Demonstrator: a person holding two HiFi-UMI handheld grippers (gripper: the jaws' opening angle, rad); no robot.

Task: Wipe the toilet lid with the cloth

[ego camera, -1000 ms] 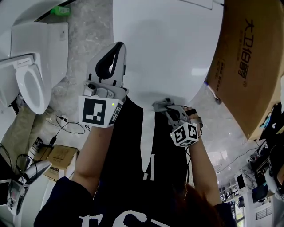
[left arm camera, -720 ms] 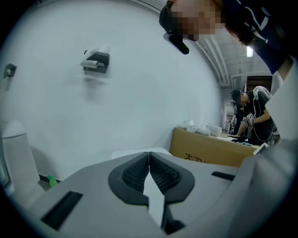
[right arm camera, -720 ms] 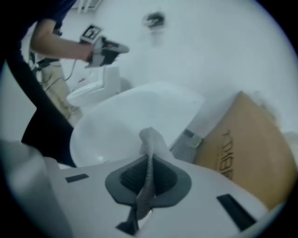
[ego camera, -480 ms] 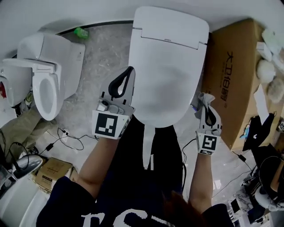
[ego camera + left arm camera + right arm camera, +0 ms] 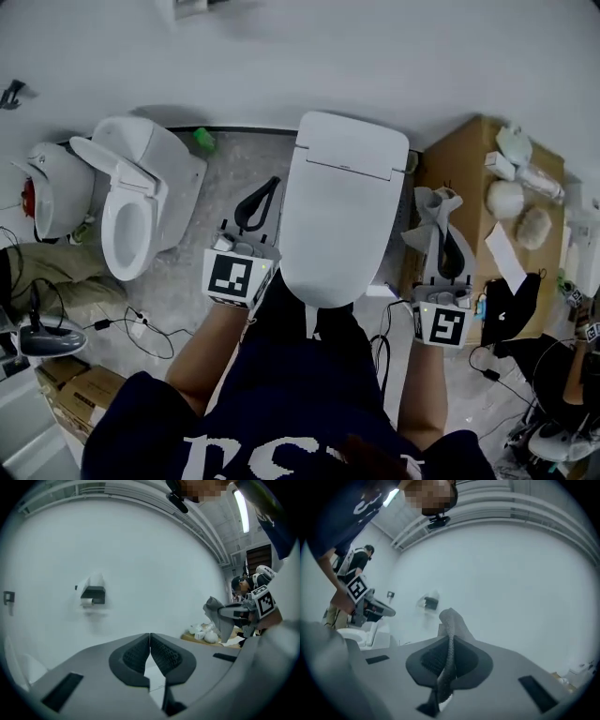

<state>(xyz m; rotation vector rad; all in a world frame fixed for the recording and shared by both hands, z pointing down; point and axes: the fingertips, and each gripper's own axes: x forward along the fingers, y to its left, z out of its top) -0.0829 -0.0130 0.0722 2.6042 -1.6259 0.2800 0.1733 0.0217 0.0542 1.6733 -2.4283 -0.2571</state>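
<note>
Two grippers flank the toilet lid [image 5: 342, 225]: right gripper [image 5: 449, 645] pinches the cloth [image 5: 451, 619], left gripper [image 5: 150, 643] closed, empty.

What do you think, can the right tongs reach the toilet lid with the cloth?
Probably yes. The right tongs, shut on the cloth, hang just beside the closed toilet lid, by its right edge, and nothing shows between them. The cardboard box sits on the far side.

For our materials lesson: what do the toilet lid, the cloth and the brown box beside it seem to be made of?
The toilet lid: smooth white plastic, probably; faint sheen. The cloth: soft grey fabric; folds limply, dotted texture. The box: matte brown cardboard, likely.
</note>
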